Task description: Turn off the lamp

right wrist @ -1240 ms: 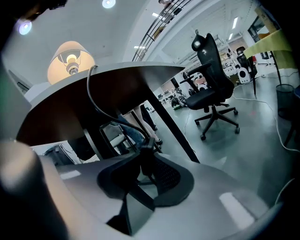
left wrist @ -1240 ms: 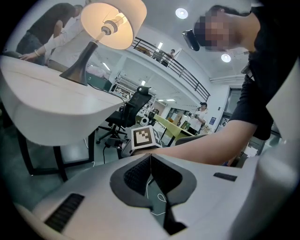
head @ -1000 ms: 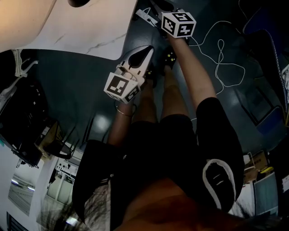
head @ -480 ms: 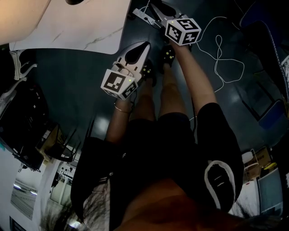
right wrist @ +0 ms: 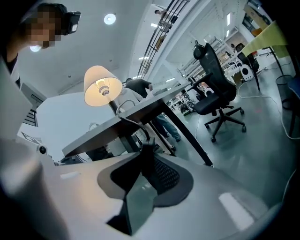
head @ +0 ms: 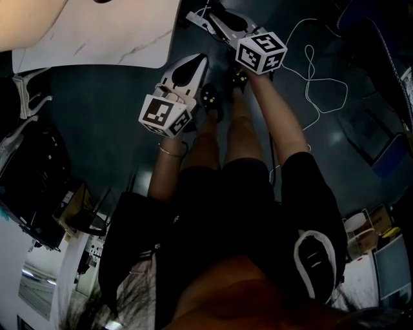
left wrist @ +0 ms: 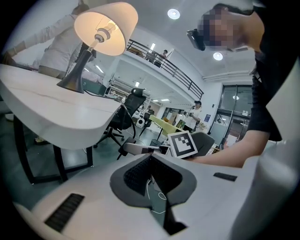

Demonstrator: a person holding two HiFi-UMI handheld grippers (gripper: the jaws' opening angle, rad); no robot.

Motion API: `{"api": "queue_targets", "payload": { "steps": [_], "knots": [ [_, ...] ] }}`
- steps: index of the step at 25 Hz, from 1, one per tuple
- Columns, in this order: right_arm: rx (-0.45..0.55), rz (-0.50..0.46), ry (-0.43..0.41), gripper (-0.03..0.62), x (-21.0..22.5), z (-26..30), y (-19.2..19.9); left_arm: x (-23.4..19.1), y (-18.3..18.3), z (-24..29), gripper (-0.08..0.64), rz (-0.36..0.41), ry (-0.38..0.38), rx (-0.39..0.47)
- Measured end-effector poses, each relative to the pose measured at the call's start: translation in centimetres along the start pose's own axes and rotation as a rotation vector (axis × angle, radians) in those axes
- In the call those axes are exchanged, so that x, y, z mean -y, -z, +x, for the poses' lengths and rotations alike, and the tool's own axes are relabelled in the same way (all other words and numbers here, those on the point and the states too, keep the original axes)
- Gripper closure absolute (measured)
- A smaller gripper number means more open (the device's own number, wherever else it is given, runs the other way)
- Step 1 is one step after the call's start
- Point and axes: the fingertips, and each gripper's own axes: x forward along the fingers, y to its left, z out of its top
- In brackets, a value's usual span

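The lamp stands lit on the white table; its glowing shade also shows in the right gripper view. From the tabletop a black cord curves down to my right gripper, whose jaws are shut on a black piece of that cord. In the head view the right gripper reaches toward the table edge. My left gripper hangs beside it, a little nearer the person. Its jaws are shut with nothing in them.
A white cable lies looped on the dark floor at the right. A black office chair stands past the table, and another sits behind it. The person's shoes are just under the grippers. Dark clutter fills the left.
The right gripper's marker cube has grown and slid lower right in the head view as that hand rose. The left gripper has hardly moved. The lamp's glow remains.
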Motion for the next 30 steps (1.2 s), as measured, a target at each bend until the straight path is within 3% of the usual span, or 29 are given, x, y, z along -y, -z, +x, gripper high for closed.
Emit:
{"api": "queue_targets", "payload": {
  "steps": [23,30],
  "knots": [
    [0.057,0.135,-0.172,0.518,-7.9,-4.2,0.8,-0.5,1.7,-3.2,0.554,0.023,-0.021,-0.008],
    [0.075,0.246,-0.239,0.518,-9.4,-5.1,0.6,-1.2,2.1,-3.2,0.554,0.064,-0.008,-0.026]
  ]
}}
